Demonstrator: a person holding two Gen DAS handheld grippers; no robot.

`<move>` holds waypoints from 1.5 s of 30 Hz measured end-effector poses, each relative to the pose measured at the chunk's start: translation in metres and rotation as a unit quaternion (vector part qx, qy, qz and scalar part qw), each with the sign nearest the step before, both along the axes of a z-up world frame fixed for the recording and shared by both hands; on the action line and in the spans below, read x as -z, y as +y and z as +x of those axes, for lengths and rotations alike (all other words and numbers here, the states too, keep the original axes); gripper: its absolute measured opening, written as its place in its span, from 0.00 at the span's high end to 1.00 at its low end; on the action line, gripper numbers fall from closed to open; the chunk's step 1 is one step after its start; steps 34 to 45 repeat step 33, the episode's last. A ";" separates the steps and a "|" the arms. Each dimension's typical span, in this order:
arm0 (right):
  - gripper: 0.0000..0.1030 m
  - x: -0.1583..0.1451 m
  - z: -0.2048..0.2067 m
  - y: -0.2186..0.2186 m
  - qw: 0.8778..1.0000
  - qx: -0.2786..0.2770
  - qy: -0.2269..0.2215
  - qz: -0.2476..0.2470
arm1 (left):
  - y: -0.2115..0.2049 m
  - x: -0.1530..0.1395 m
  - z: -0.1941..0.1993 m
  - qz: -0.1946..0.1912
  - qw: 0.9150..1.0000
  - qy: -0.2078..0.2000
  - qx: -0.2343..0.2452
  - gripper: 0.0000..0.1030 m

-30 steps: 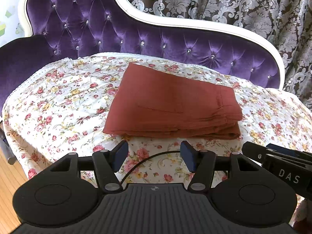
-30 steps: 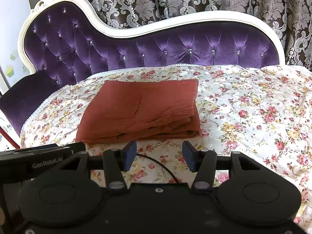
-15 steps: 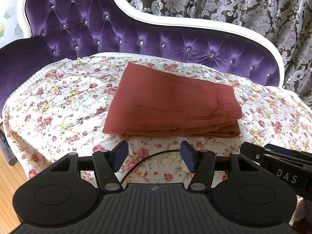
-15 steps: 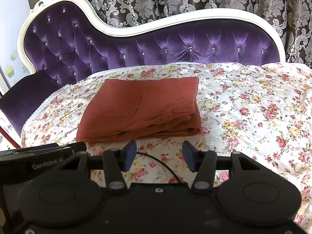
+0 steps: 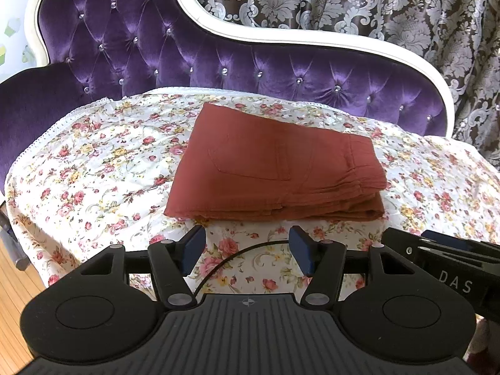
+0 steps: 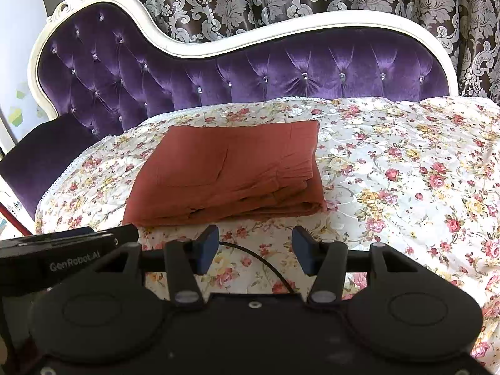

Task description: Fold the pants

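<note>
Damask curtain [image 5: 359, 3] and a purple tufted backrest [image 5: 218, 62] close the scene behind a seat covered by a floral sheet [image 5: 93, 168], on which the pants [image 5: 272, 168] lie as a compact rust-coloured rectangle of several stacked layers, left of the seat's middle and near its front edge. Reading left to right in the left wrist view: the package's smooth folded edge lies at the left, a back pocket sits near its centre, and the gathered waistband forms the right end, so the long axis runs roughly left-right across the seat, waistband pointing right and slightly away. The left gripper [image 5: 247, 250] hangs just in front of the package, its blue pads apart and holding nothing; the right gripper [image 6: 254, 248] is likewise spread and empty, clear of the cloth. Judged from this layout, folding appears complete or nearly so, and the step in hand is release and withdrawal. Any next move would call only for tidying the layered near edge, where the right wrist view shows slightly uneven plies, without disturbing the stack.
</note>
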State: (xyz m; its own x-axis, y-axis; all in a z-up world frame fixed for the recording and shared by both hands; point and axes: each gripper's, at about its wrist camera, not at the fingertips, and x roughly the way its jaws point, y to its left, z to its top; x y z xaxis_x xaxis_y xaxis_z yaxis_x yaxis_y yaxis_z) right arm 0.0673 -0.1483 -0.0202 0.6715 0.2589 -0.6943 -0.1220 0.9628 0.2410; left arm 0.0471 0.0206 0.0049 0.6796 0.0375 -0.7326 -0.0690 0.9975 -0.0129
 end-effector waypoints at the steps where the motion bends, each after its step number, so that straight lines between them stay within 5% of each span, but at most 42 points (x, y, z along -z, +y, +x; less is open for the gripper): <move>1: 0.47 0.000 0.000 0.000 1.000 0.000 0.000 0.000 | 0.000 0.000 0.000 0.001 1.000 -0.001 0.001 0.45; 45: 0.47 0.002 0.002 0.003 1.000 0.001 0.005 0.002 | -0.001 0.004 0.004 0.002 1.000 0.006 0.009 0.45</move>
